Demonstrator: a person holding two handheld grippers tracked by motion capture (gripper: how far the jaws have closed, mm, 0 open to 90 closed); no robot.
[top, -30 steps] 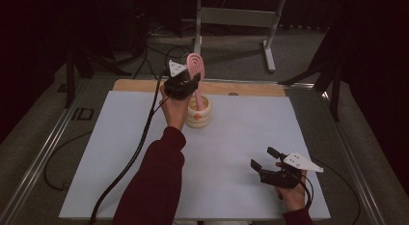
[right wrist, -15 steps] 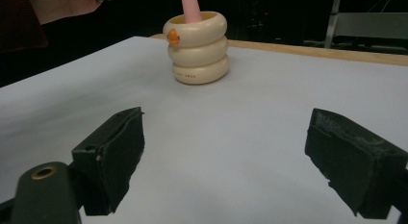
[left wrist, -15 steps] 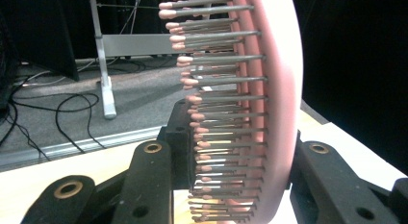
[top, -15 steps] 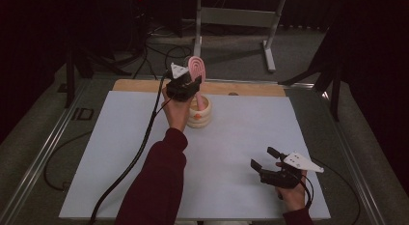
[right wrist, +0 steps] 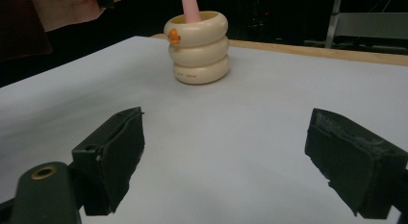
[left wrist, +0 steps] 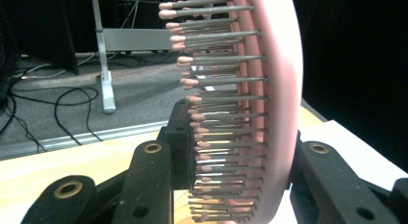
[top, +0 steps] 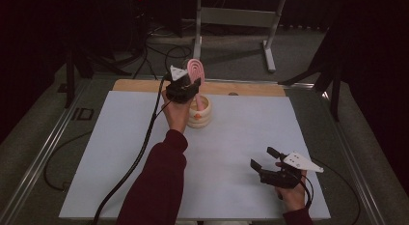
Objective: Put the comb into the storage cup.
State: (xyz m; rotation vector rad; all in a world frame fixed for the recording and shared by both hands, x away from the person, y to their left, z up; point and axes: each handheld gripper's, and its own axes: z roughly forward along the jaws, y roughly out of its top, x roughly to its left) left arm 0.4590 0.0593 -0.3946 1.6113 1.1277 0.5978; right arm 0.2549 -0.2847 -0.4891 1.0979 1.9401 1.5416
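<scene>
Clamping the pink hairbrush [left wrist: 269, 113] across its paddle head, the left hand-held gripper [top: 185, 87] holds a light, stiff thing whose handle below stands in the cream holder [top: 201, 114]; bristles flex, so squeeze the rim.

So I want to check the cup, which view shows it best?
The right gripper view: the cream ringed cup stands whole on the table, the hairbrush handle in it. The high view has it small, partly behind the left gripper.
</scene>
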